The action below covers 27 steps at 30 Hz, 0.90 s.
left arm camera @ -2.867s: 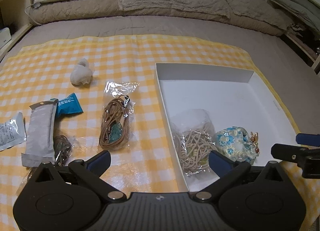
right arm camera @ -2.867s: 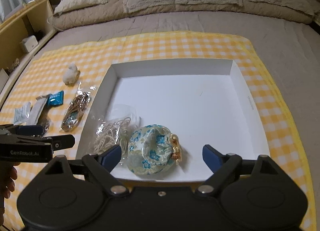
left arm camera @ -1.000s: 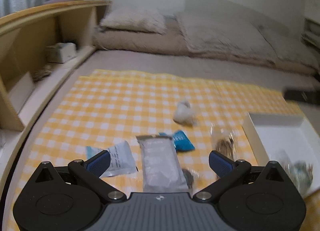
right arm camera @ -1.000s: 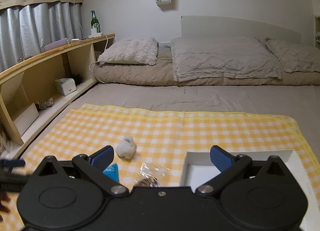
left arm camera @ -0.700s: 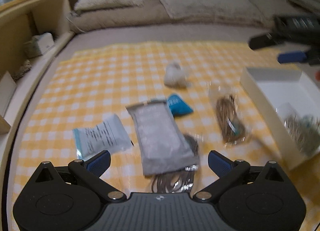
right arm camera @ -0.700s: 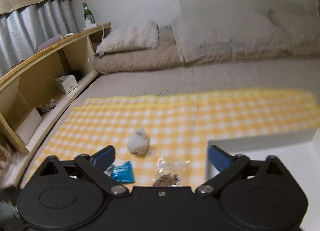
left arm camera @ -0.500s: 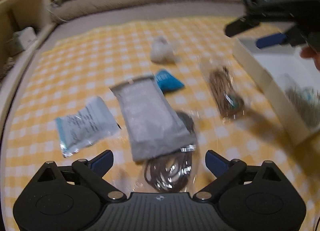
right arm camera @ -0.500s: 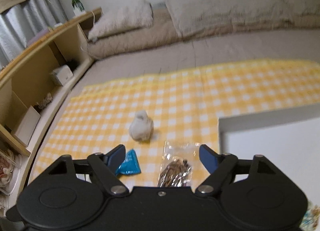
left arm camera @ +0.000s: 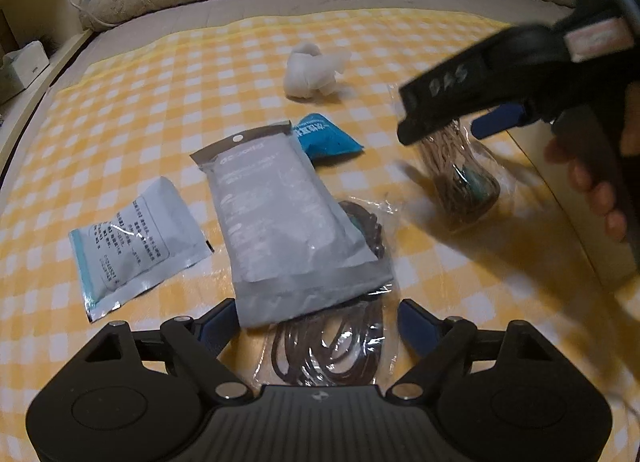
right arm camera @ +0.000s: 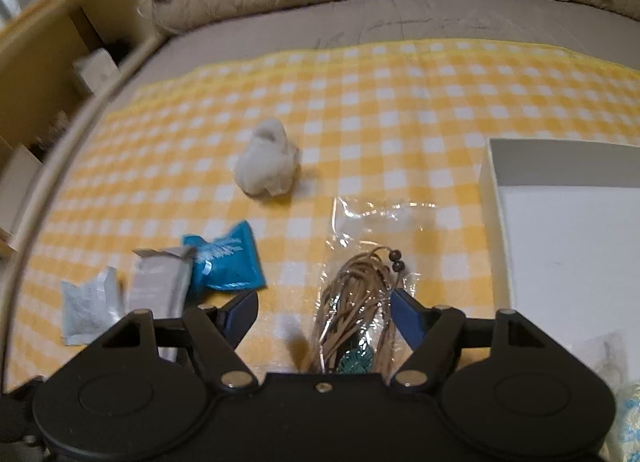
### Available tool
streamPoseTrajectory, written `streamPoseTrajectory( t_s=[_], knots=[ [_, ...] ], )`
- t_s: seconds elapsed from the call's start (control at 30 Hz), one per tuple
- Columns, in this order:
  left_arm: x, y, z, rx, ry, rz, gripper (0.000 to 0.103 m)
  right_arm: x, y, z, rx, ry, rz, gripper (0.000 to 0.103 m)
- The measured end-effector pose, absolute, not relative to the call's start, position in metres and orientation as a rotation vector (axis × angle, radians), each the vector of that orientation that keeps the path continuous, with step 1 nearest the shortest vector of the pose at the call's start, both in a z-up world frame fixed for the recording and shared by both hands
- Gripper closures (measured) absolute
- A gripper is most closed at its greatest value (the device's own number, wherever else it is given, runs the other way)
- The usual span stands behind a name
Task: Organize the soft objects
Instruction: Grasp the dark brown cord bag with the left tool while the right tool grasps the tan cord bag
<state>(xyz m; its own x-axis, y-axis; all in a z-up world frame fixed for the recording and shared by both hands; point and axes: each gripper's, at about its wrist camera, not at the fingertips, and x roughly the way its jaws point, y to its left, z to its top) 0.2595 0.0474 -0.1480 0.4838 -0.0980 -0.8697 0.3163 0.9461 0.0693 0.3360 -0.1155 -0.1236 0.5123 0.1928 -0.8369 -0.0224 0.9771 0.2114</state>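
My left gripper (left arm camera: 316,324) is open, low over a clear bag of dark cord (left arm camera: 332,346) that lies partly under a grey foil pouch (left arm camera: 280,217). My right gripper (right arm camera: 324,312) is open, its jaws either side of a clear bag of tan cord (right arm camera: 360,302); the bag also shows in the left wrist view (left arm camera: 460,181), with the right gripper (left arm camera: 452,125) above it. A white knotted cloth (right arm camera: 268,167), a blue packet (right arm camera: 224,262) and a white sachet (left arm camera: 132,242) lie on the yellow checked cloth (right arm camera: 400,101).
A white box (right arm camera: 492,189) stands to the right; its wall shows in the left wrist view (left arm camera: 568,213), and a blue floral pouch (right arm camera: 628,414) lies in it. Pillows and bedding lie beyond. A wooden shelf (right arm camera: 48,61) runs along the left.
Both grippers have swung left from the white box and dropped toward the cloth. The left now hangs over the dark cord bag, the right over the tan cord bag.
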Motion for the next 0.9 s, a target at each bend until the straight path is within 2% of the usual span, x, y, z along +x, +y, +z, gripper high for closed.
streamPoseTrajectory(
  t_s=[0.17,0.23,0.3,0.4,0.53,0.63,0.7,0.9],
  knots=[
    [0.268,0.045,-0.153,0.237,1.027,-0.26,0.022,0.339,-0.108,-0.131,0.113,1.059,0.091,0.029],
    [0.272,0.043,-0.155,0.251,1.026,-0.261,0.028,0.338,-0.107,-0.133,0.091,1.069,0.104,0.029],
    [0.276,0.042,-0.153,0.236,1.027,-0.261,0.042,0.339,-0.104,-0.135,0.056,1.083,0.109,0.029],
    [0.281,0.046,-0.15,0.199,1.033,-0.253,0.052,0.338,-0.101,-0.139,0.002,1.101,0.127,0.031],
    [0.278,0.051,-0.146,0.159,1.039,-0.25,0.058,0.333,-0.097,-0.137,-0.066,1.096,0.161,0.045],
    [0.276,0.053,-0.144,0.148,1.033,-0.233,0.062,0.328,-0.094,-0.131,-0.096,1.084,0.202,0.06],
    [0.272,0.055,-0.141,0.138,1.033,-0.225,0.064,0.326,-0.093,-0.127,-0.101,1.077,0.233,0.077],
    [0.26,0.057,-0.131,0.112,1.043,-0.204,0.065,0.314,-0.099,-0.11,-0.111,1.031,0.268,0.081]
  ],
)
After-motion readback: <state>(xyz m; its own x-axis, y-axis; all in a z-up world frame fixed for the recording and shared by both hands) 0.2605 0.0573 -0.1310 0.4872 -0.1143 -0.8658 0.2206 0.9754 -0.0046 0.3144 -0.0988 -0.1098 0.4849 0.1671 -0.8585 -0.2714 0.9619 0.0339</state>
